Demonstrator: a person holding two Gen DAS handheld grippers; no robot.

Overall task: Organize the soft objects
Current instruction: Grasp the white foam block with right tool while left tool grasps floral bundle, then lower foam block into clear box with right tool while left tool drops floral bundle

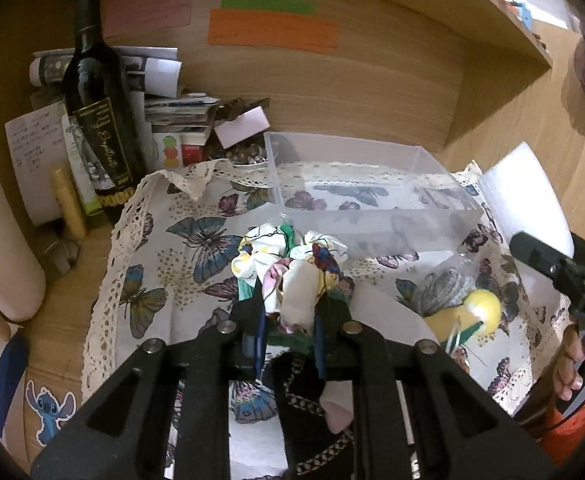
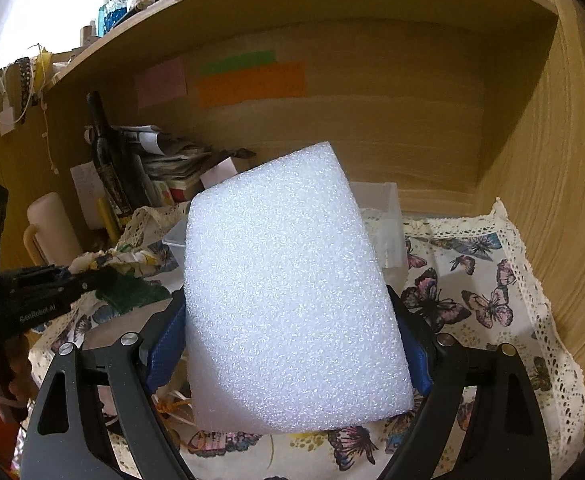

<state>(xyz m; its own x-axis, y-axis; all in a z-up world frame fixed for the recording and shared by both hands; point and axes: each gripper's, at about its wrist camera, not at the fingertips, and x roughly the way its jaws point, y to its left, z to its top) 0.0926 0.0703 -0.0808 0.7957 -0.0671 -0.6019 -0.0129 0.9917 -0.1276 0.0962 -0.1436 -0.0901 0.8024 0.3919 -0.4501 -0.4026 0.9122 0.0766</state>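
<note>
My left gripper (image 1: 290, 312) is shut on a bundle of floral scrunchies (image 1: 292, 268), white, yellow, pink and green, held just in front of the clear plastic box (image 1: 372, 200). My right gripper (image 2: 292, 320) is shut on a big white foam block (image 2: 292, 292) that fills its view; the block also shows at the right of the left wrist view (image 1: 524, 200). The box edge (image 2: 388, 216) peeks out behind the foam. The left gripper with the scrunchies shows at the left of the right wrist view (image 2: 92, 272).
A butterfly-print cloth with lace trim (image 1: 180, 248) covers the desk. A yellow ball with grey yarn (image 1: 468, 304) lies right of the scrunchies. A dark wine bottle (image 1: 96, 112), stacked papers (image 1: 160, 92) and a white cylinder (image 1: 0, 248) stand at left. Wooden walls enclose the back and right.
</note>
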